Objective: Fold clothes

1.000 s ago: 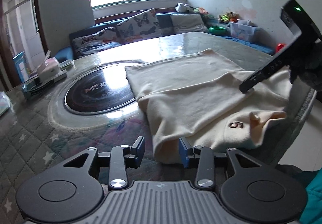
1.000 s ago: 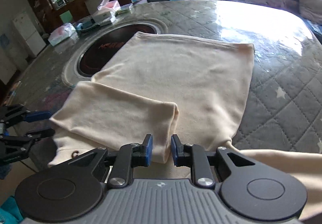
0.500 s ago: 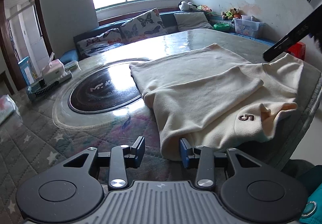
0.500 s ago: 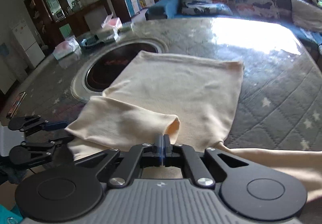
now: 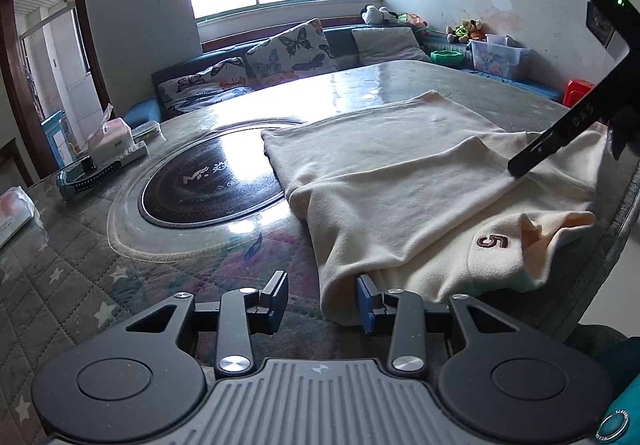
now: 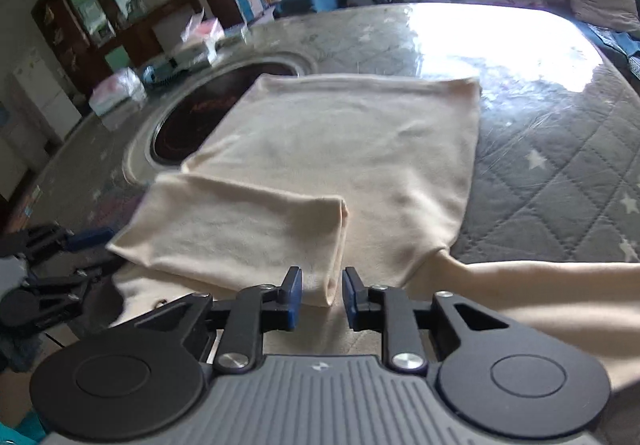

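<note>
Apparently mid-fold: cream sweatshirt [image 5: 404, 181] spread over the centre and right of the left-wrist frame on the quilted table [image 5: 72, 257], one sleeve [image 6: 240, 233] laid across the body, presumably to square it up for the next fold. Left gripper [image 5: 322, 299] at bottom centre, jaws wide apart with nothing between them, right pad just beside the near hem; right gripper [image 6: 320, 295] likewise parted, straddling the sleeve's cuff end without pinching it. Hard to make out: second sleeve cut off at lower right of the right-wrist frame, that view motion-blurred, collar unclear.
</note>
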Demonstrator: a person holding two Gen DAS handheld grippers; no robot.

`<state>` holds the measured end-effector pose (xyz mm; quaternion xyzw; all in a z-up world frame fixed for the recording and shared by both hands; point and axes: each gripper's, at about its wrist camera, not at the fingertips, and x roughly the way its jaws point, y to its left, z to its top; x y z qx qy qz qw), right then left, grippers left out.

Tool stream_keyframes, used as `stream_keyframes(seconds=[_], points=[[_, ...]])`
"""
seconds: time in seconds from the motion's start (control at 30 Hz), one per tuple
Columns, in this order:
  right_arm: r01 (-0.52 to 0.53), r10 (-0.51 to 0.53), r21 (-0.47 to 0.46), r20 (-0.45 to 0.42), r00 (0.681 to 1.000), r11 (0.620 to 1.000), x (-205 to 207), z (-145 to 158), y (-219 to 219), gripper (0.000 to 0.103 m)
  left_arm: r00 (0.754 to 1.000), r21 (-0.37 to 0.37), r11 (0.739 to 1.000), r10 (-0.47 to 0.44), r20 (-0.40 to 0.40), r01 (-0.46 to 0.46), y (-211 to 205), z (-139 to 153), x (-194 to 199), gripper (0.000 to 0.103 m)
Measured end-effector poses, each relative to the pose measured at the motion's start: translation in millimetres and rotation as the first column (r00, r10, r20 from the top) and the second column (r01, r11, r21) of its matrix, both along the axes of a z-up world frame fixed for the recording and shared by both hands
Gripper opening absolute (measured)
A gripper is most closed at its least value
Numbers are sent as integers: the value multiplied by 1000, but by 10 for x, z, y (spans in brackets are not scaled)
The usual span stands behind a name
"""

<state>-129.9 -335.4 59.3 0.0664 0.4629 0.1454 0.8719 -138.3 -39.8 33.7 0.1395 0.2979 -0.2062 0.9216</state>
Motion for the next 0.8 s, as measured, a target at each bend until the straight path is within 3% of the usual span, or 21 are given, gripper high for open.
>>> stream_keyframes(seconds=[0.1,0.13,0.3,0.4,0.57,0.63,0.8], points=[[-18,18,-14,1,1000,1000,-4,-32,71,5,1000,10,1000,0,1,0,-8,-9,1,39],[-16,16,-12,10,1000,1000,-19,1,66,4,1000,13,1000,1,2,-1,-9,-11,3,39],[-5,5,-1,68,998,1000,-189,290,-20,3,1000,24,1000,5,12,-5,12,-15,-1,39],[-14,15,-19,46,999,1000,-300,306,-33,4,1000,23,1000,7,15,-7,28,-19,-16,34],[0,-2,-32,-53,999,1000,-290,72,-56,6,1000,21,1000,5,17,-5,71,14,-62,27],[-4,2,-34,-37,999,999,-281,124,-75,10,1000,11,1000,-8,10,8,109,52,-79,27],[-9,19,-103,100,995,995,-158,328,-8,10,1000,-39,999,-5,7,5,173,214,-35,27]])
